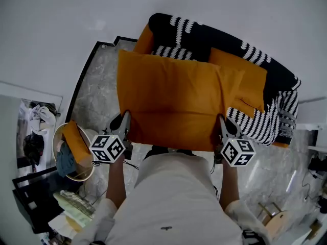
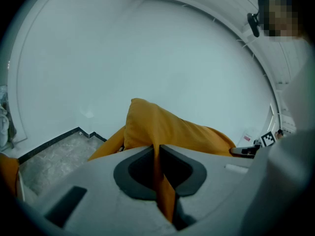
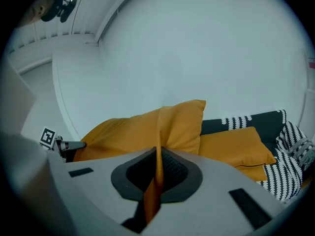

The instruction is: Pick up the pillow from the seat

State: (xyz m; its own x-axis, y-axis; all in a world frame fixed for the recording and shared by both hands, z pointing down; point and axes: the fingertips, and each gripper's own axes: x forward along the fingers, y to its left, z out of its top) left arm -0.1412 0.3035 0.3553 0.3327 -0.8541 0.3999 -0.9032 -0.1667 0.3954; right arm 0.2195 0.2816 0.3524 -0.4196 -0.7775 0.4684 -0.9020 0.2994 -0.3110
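A large orange pillow (image 1: 171, 98) hangs lifted in front of the black-and-white striped seat (image 1: 271, 121). My left gripper (image 1: 124, 128) is shut on the pillow's near left corner, and the orange cloth (image 2: 160, 176) runs pinched between its jaws. My right gripper (image 1: 223, 128) is shut on the near right corner, where the pillow edge (image 3: 158, 166) is squeezed between its pads. The pillow (image 3: 147, 129) spans between both grippers. A second orange pillow (image 1: 245, 78) still lies on the seat (image 3: 290, 141), seen also as a cushion (image 3: 236, 144) in the right gripper view.
A round basket (image 1: 71, 149) with orange and blue cloth stands at the left on the marble floor (image 1: 94, 96). A white wall (image 1: 51, 29) rises behind. Clutter sits at the lower left (image 1: 71, 203), and a wooden piece (image 1: 273, 221) at the lower right.
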